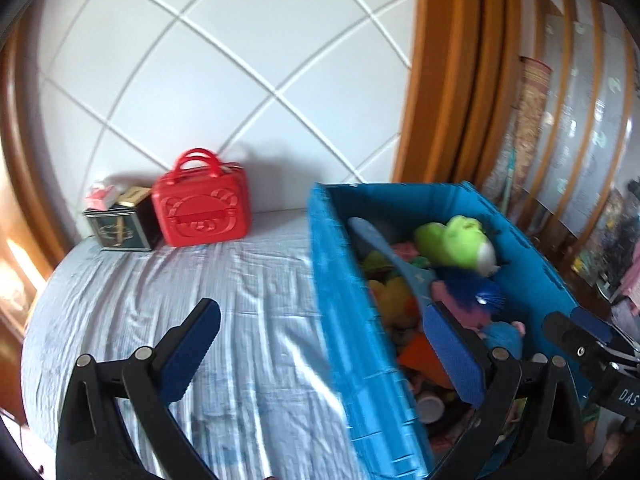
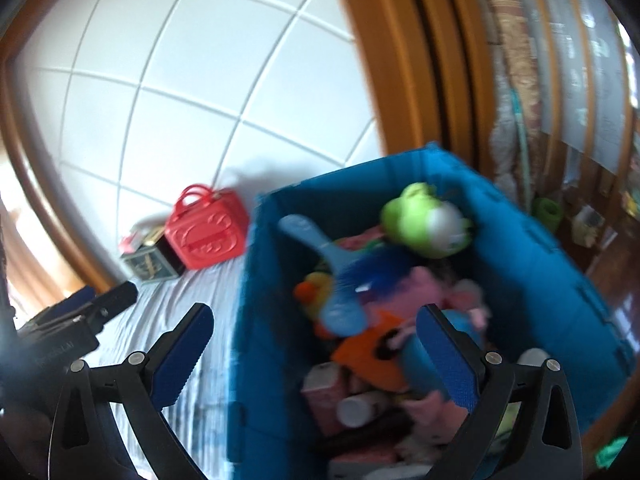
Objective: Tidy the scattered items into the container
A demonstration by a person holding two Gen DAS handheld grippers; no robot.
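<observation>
Two close wrist views, angled down, sharing blue bin [image 1: 360,320] [image 2: 540,280].

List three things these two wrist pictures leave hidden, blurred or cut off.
- Bottom of the blue bin: both views, toys piled on top hide it.
- Design on the dark tin: right wrist view, too small and blurred.
- Pink item on that tin: left wrist view, too small to identify.

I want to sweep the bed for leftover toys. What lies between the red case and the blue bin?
Only bare, wrinkled bedsheet separates the red case from the blue bin, seen best in the left wrist view.
</observation>
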